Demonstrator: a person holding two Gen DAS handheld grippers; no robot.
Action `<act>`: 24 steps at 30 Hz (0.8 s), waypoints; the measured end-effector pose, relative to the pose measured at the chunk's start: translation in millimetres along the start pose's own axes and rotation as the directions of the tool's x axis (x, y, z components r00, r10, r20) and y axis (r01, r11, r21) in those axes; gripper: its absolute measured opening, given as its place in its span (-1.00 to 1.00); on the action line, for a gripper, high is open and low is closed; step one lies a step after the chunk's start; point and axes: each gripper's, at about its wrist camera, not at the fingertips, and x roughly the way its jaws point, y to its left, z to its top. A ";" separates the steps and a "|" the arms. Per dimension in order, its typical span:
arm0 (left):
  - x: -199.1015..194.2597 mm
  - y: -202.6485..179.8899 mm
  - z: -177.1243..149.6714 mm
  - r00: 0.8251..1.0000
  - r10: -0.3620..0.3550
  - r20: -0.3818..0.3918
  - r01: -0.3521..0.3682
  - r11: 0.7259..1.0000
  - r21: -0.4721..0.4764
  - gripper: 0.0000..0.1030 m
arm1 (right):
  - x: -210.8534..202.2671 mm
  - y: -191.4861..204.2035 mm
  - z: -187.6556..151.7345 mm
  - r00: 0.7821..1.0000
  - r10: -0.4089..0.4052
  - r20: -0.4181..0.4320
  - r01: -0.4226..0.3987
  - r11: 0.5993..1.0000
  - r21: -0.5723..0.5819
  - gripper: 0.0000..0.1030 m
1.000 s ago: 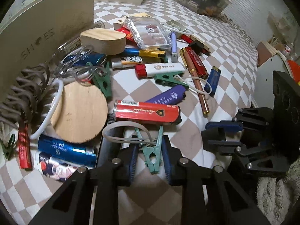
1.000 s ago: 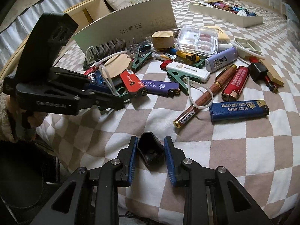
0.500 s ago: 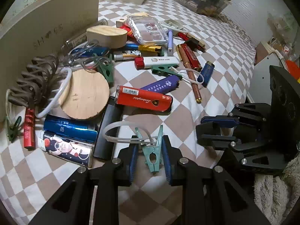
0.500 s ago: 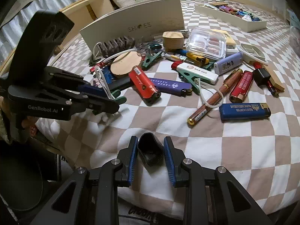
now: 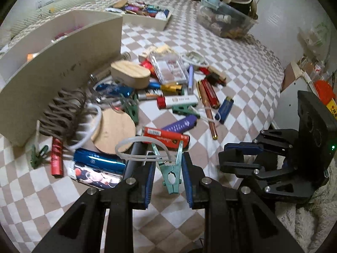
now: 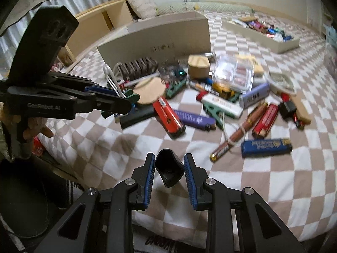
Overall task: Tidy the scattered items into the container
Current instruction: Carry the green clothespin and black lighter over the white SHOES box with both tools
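Note:
My left gripper (image 5: 167, 175) is shut on a green clip (image 5: 171, 171) with a white loop (image 5: 137, 148) hanging from it, held above the checkered bed. My right gripper (image 6: 168, 171) is shut on a small black cap (image 6: 168, 168), also lifted off the bed. The beige shoebox (image 5: 63, 63) stands open to the left in the left wrist view, and behind the pile in the right wrist view (image 6: 160, 40). Scattered lighters, clips, a pen and wooden discs lie between, among them a red lighter (image 5: 165, 136) and a purple lighter (image 6: 195, 120).
A shallow white tray (image 5: 147, 14) of items and a clear plastic bin (image 5: 225, 21) sit at the far side of the bed. A brown hair claw (image 5: 65, 113) lies against the shoebox wall. The bed's edge runs close below both grippers.
Both grippers have risen and drawn back from the pile, each still holding its item. The shoebox's open top has come into the left wrist view.

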 end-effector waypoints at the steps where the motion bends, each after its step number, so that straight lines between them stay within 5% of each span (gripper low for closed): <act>1: -3.0 0.1 1.8 1.000 0.000 0.009 0.000 1.000 -0.001 -0.52 | -2.4 0.7 2.8 1.000 0.002 0.008 -0.002 1.000 -0.003 -0.44; 24: -79.9 26.9 44.1 0.973 0.055 0.225 -0.043 0.997 -0.060 -0.51 | -37.3 -1.1 89.0 0.983 0.020 0.184 -0.014 0.999 -0.036 -0.44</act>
